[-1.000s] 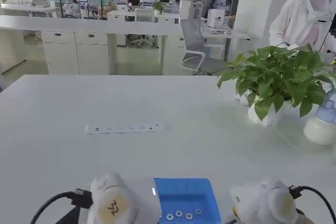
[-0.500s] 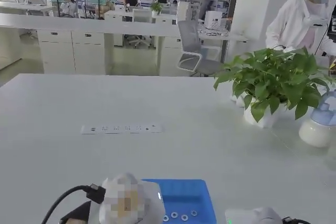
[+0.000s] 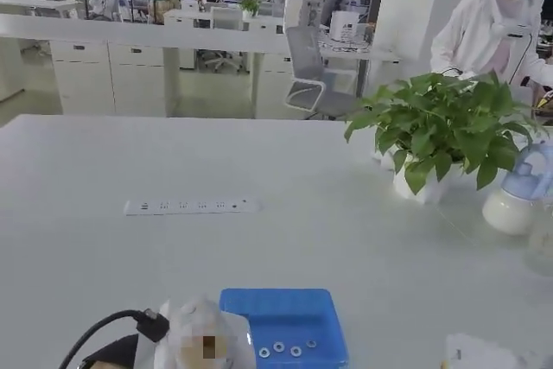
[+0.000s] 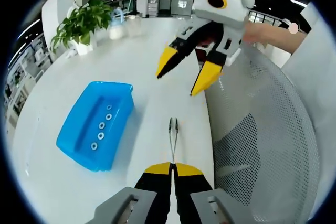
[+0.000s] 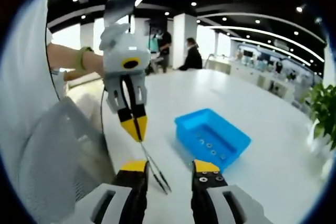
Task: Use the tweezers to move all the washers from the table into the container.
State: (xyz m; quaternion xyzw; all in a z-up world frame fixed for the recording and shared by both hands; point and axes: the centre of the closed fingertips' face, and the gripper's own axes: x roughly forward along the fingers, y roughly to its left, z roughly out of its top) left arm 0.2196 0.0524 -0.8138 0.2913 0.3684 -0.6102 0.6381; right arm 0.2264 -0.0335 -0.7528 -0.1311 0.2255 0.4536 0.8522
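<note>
Left gripper (image 4: 171, 168) jaws pressed shut on the tweezers (image 4: 172, 139), held just right of the blue container (image 4: 79, 129). Five washers (image 4: 102, 125) lie in a row inside the container. Right gripper (image 5: 169, 167) jaws spread wide, gripping nothing, on the tweezers' far side from the container.

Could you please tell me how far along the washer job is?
Done: a row of small metal washers lies in the blue plastic container. In hand: the left gripper is shut on the thin metal tweezers; the right gripper is open. Left: probably little, since the white table beside the container looks bare.
</note>
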